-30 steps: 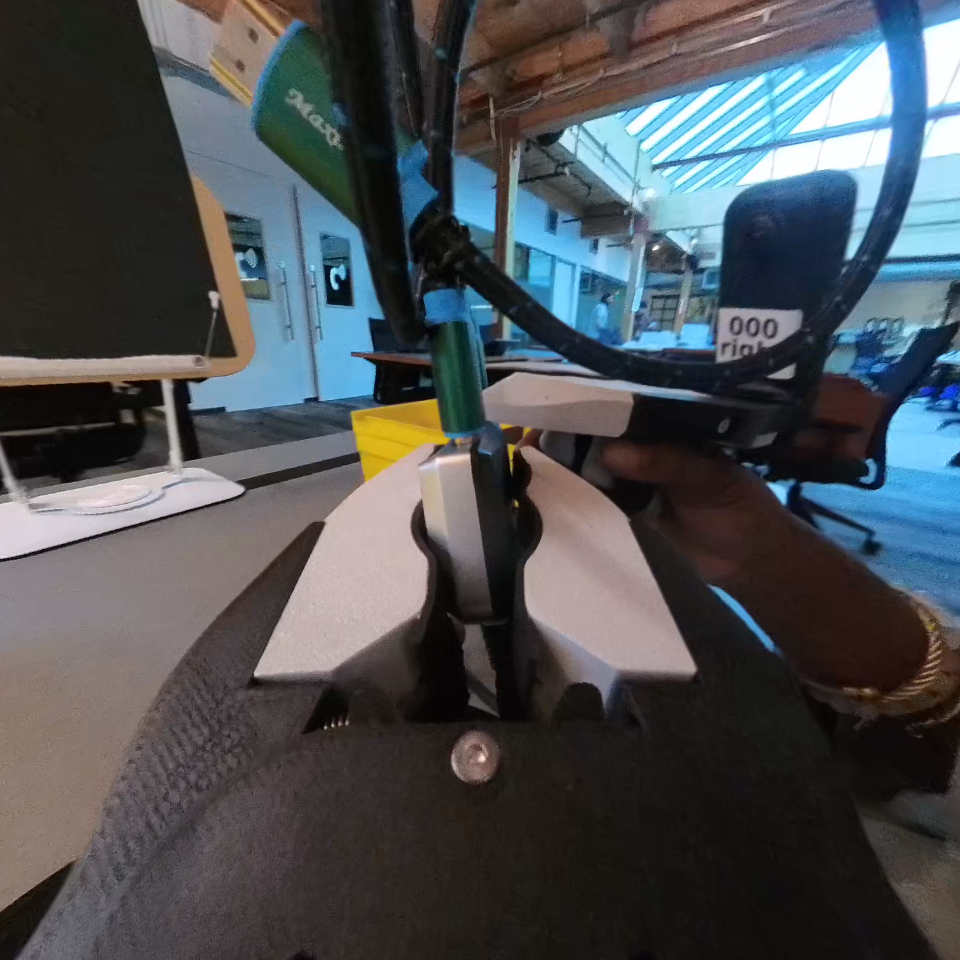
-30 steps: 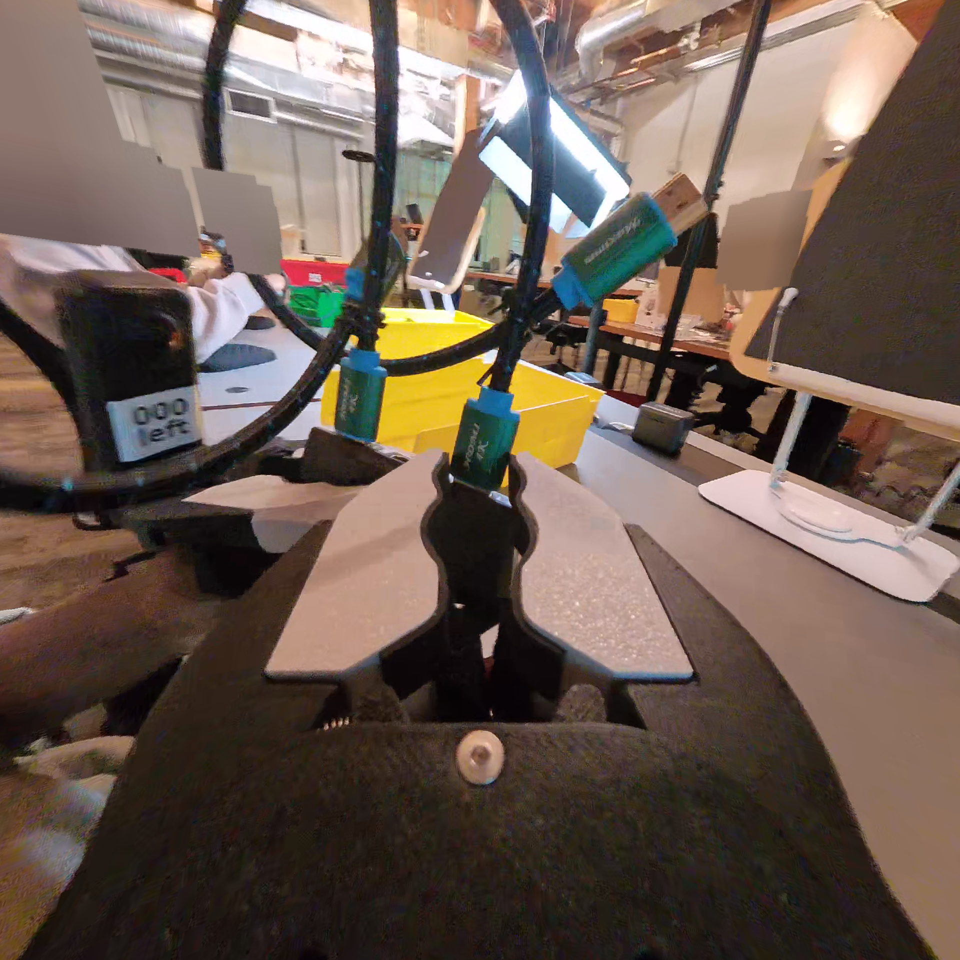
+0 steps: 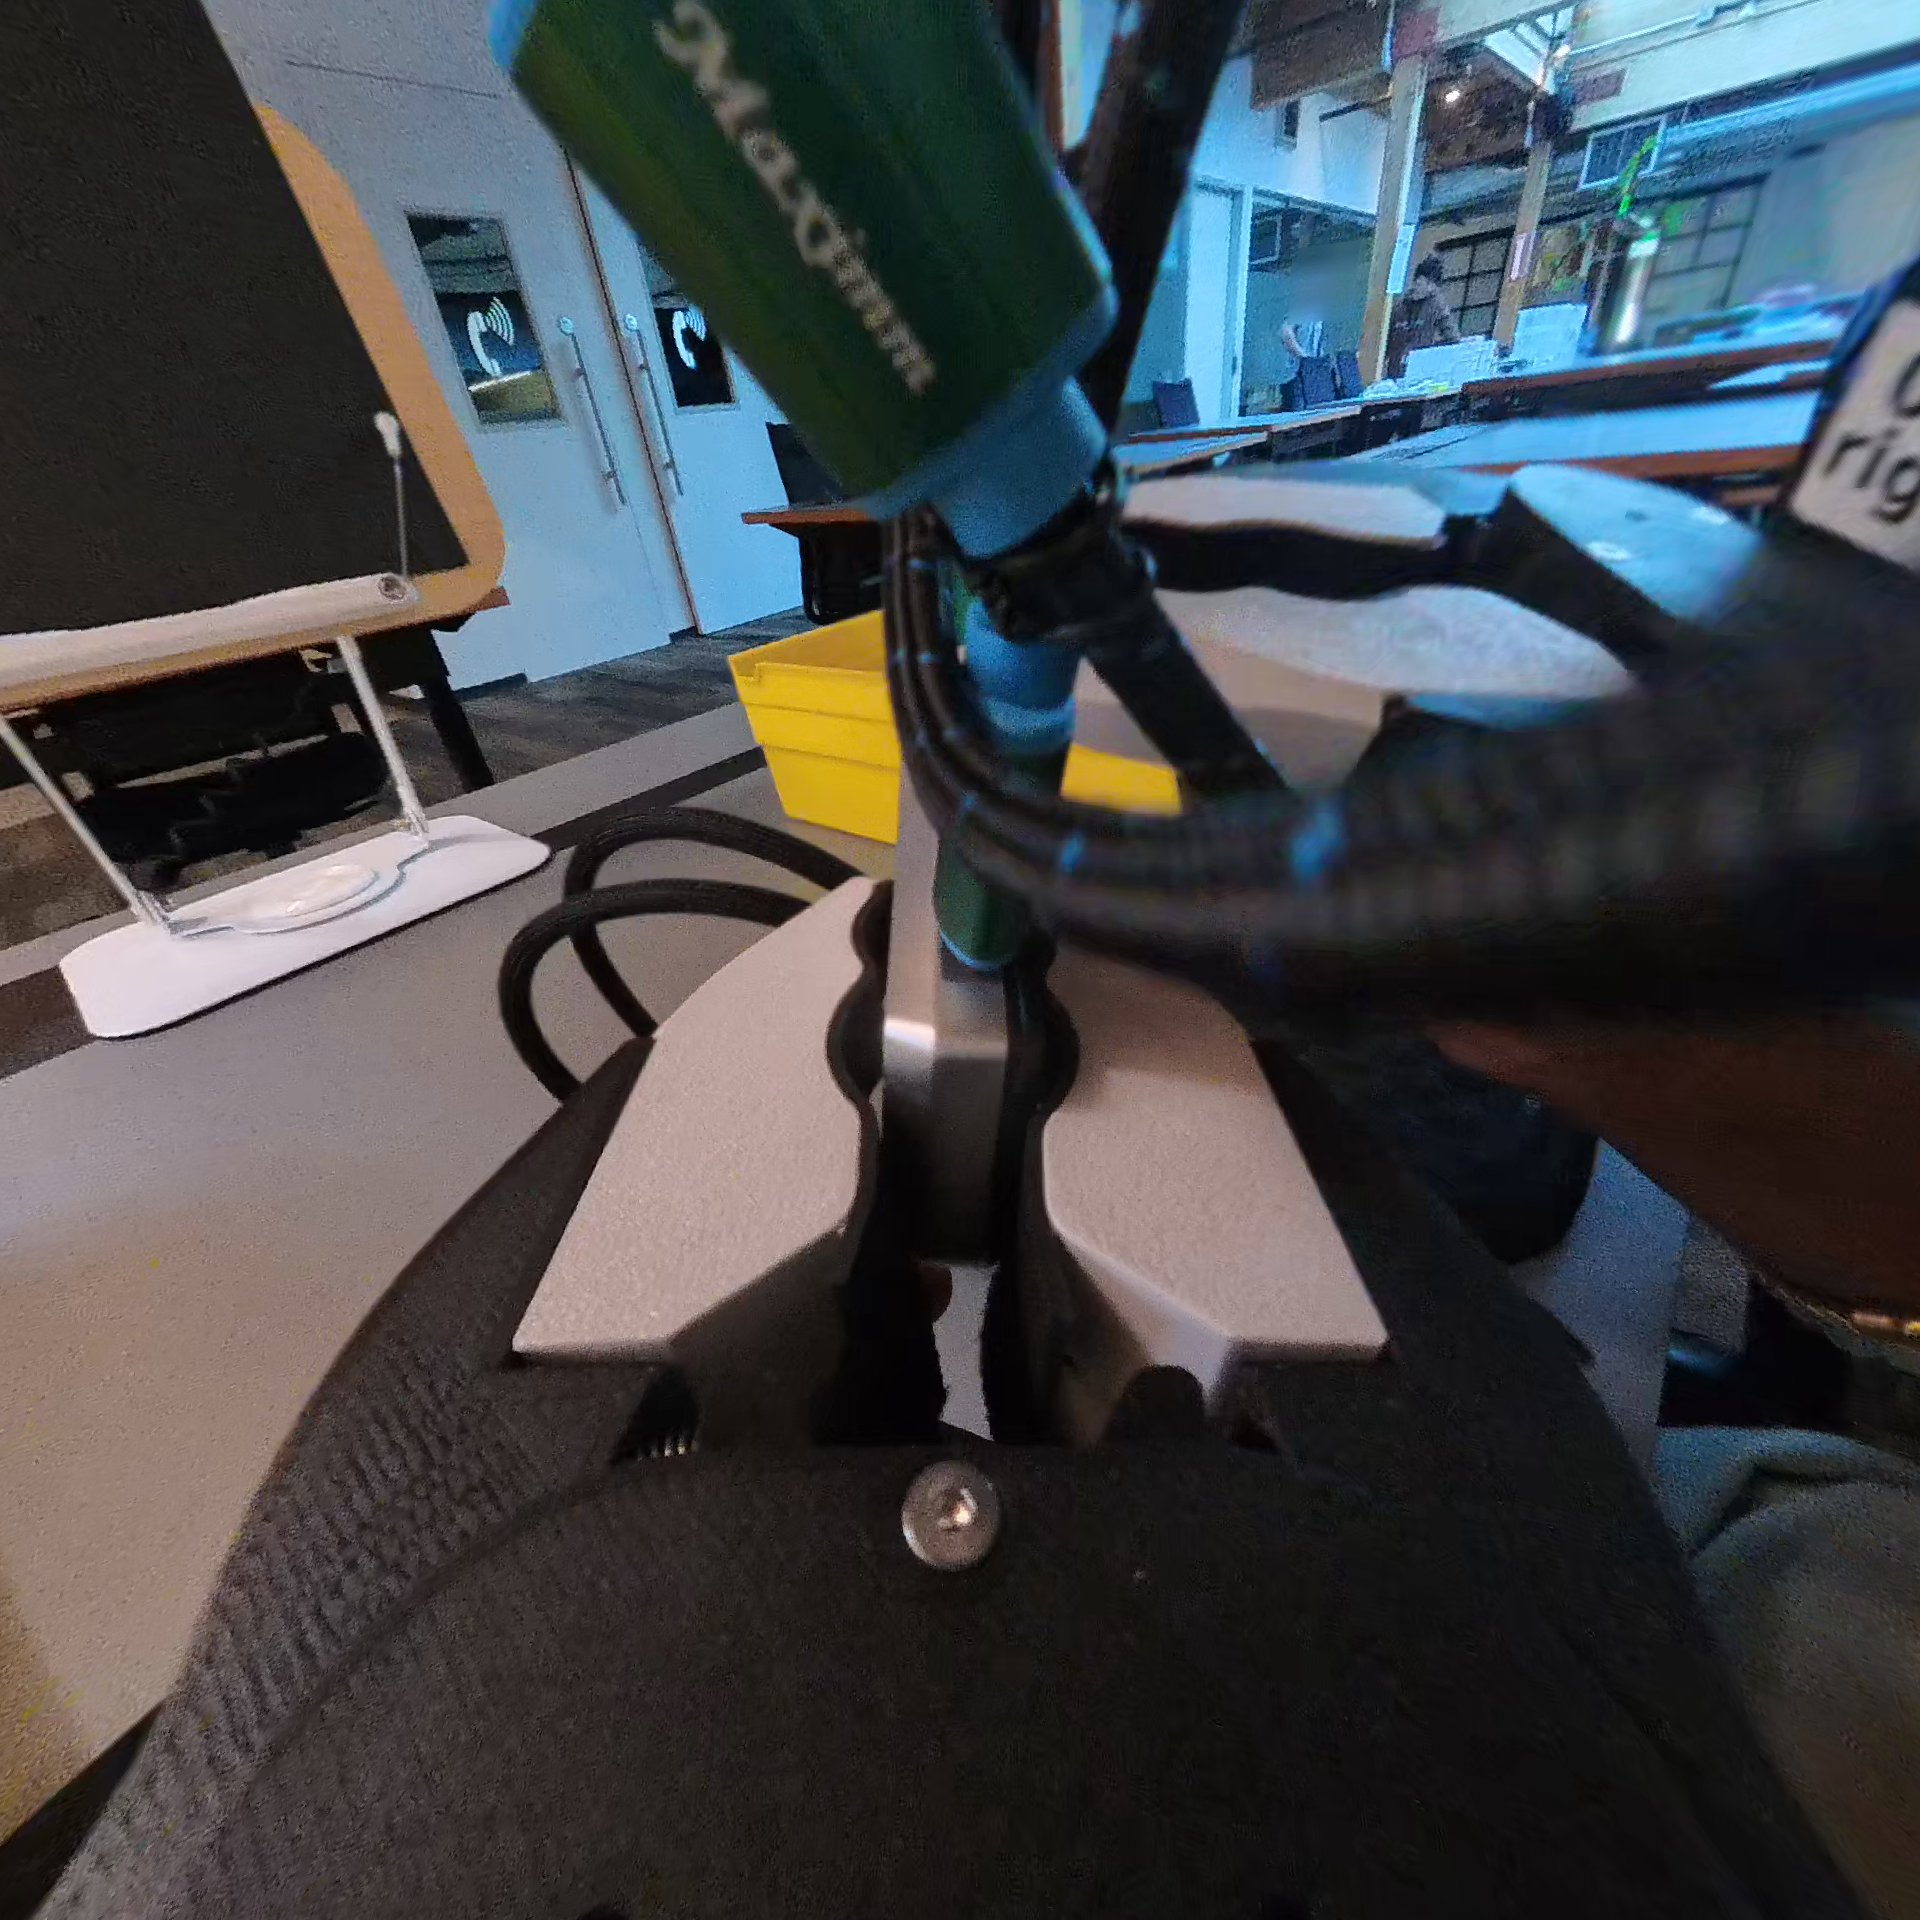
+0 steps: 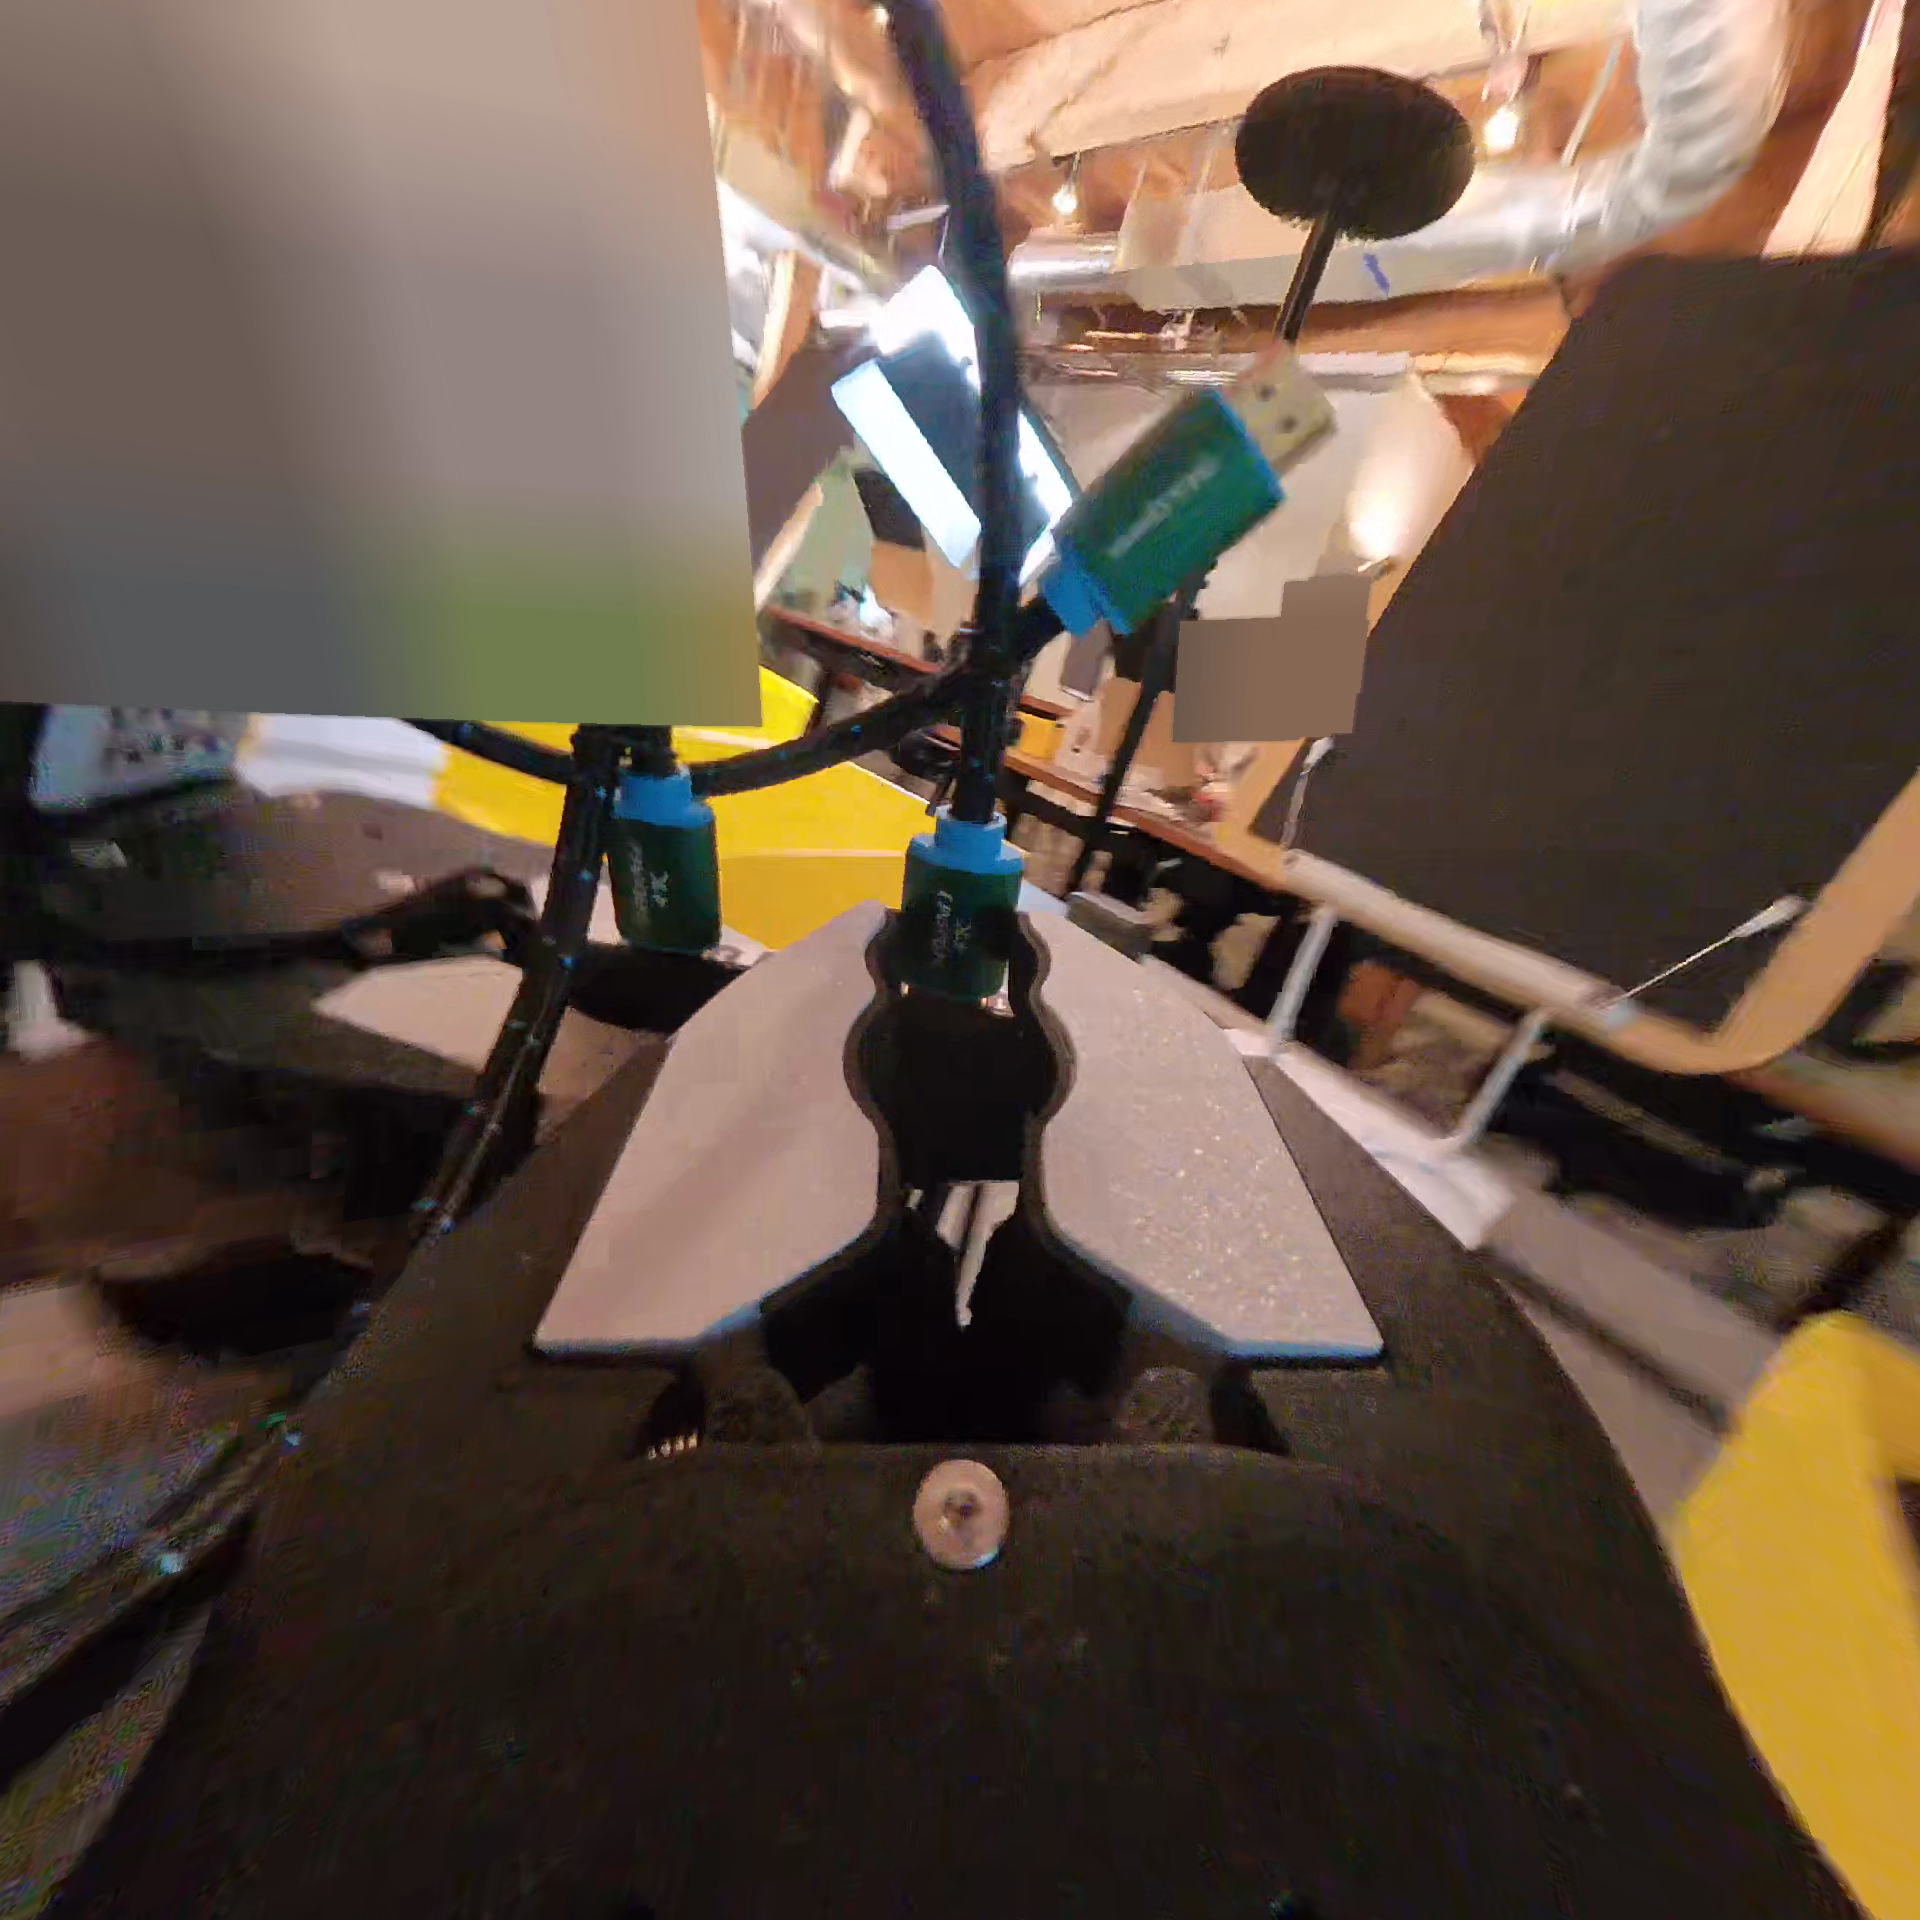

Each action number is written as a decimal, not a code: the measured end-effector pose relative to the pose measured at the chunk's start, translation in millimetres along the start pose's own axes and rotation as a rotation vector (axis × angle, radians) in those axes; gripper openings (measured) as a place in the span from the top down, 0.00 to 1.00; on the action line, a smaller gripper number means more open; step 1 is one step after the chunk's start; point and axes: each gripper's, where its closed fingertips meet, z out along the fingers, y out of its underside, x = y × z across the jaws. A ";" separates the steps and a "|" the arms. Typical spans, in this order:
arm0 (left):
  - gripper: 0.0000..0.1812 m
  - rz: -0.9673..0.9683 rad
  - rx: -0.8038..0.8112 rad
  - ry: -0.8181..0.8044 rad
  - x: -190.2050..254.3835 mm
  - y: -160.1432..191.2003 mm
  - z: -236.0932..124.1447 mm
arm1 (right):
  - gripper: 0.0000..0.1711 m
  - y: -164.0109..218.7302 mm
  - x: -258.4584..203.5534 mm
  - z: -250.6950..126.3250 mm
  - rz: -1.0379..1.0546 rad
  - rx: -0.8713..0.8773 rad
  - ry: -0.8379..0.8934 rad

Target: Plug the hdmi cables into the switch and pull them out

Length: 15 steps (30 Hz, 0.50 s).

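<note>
Left gripper (image 3: pixel 951 1049) clamps switch (image 3: pixel 940 1081); plug (image 3: pixel 977 914) seated above.

Matt, finely grained grey plastic on the left gripper's (image 3: pixel 951 1049) fingers (image 3: pixel 727 1132), with a coarse, layered black plastic body behind and one shiny metal screw (image 3: pixel 951 1527). Brushed, satin silver metal on the HDMI switch (image 3: pixel 935 1049) pinched between them. Ribbed, glossy green metal shell on the near loose plug (image 3: pixel 821 239), with a smooth blue plastic collar. Black braided cloth sleeving on the cables (image 3: pixel 1039 810). Smooth matt grey on the table (image 3: pixel 208 1195). Glossy yellow plastic on the far bin (image 3: pixel 821 727). Same speckled grey on the right gripper (image 4: pixel 956 1029).
</note>
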 end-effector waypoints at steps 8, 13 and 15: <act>0.87 0.026 -0.020 0.006 -2.7 7.5 1.5 | 0.75 -3.5 6.3 7.3 0.113 0.013 -0.071; 0.87 0.044 -0.042 0.004 -5.6 6.8 0.0 | 0.88 -4.4 -6.9 10.0 0.079 -0.023 -0.107; 0.79 0.073 0.068 -0.034 -5.3 -12.1 -2.1 | 0.88 0.1 -11.5 11.2 0.156 -0.030 -0.134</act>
